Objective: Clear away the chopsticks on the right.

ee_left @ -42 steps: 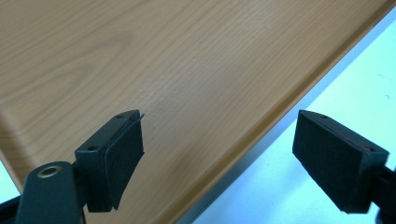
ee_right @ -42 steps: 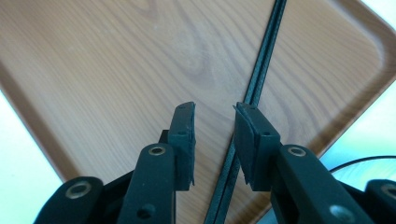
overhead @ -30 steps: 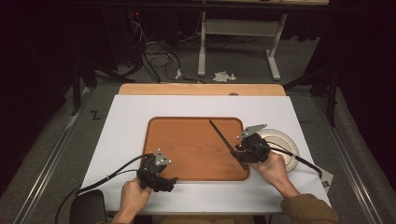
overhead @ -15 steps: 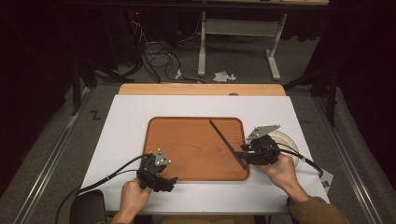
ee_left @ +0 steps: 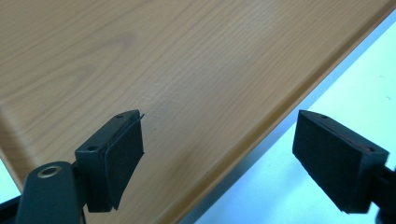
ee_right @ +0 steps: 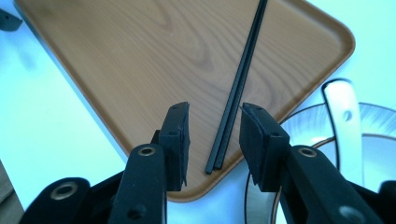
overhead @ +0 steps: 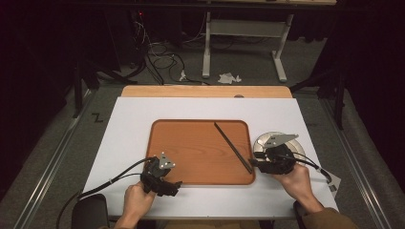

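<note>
A pair of black chopsticks lies slantwise on the right half of the brown wooden tray. My right gripper is at the tray's front right corner, pointing left at their near end. In the right gripper view the chopsticks end between the jaws of the right gripper. These have just been opening, and the pads stand clear of the sticks on both sides. My left gripper hovers over the tray's front edge. In its own view the left gripper is wide open, holding nothing, above the tray rim.
A round silver-rimmed plate lies right of the tray, partly under my right hand. A white-handled utensil rests on the plate. The tray stands on a white sheet. Cables trail from both grippers toward the table's front.
My right gripper has drawn back to the right, from over the tray toward the plate. The chopsticks stay flat on the tray. My left hand has kept still.
</note>
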The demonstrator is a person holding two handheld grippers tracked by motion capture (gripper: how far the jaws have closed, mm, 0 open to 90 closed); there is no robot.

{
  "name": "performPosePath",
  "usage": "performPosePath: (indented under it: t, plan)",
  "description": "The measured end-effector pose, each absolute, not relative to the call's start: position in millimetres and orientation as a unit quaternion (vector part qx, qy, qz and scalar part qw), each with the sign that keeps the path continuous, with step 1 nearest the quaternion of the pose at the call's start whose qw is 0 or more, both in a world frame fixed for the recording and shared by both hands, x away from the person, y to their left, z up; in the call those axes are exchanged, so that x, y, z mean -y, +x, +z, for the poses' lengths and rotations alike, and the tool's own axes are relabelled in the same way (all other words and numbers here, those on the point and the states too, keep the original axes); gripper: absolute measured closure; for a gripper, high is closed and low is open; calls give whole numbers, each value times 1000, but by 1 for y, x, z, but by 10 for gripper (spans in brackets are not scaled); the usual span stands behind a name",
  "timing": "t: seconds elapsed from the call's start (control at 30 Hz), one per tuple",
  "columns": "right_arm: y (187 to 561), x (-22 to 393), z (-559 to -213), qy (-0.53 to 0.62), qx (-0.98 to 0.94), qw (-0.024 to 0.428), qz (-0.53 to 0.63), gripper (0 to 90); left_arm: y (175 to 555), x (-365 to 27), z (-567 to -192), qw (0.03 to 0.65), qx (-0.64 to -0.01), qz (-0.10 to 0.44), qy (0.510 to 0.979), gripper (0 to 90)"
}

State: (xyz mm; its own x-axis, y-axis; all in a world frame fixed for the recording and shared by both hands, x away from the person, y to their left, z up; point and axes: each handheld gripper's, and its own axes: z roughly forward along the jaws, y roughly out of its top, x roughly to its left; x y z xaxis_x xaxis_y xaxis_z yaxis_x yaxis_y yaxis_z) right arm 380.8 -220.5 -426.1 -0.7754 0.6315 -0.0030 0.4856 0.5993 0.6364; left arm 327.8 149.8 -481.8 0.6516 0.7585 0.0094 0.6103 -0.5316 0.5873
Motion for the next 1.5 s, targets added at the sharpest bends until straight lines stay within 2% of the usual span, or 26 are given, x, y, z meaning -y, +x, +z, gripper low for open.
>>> performPosePath:
  t: [0.6, 1.07, 1.5]
  plan:
    - [374, 212, -456, 294, -906, 107, 286, 669, 327, -149, -482, 280, -395, 131, 865, 166]
    - [374, 208, -471, 292, -916, 86, 263, 665, 327, -149, -482, 281, -395, 129, 865, 165]
    - [373, 208, -475, 292, -918, 89, 253, 642, 327, -148, -483, 278, -395, 127, 866, 165]
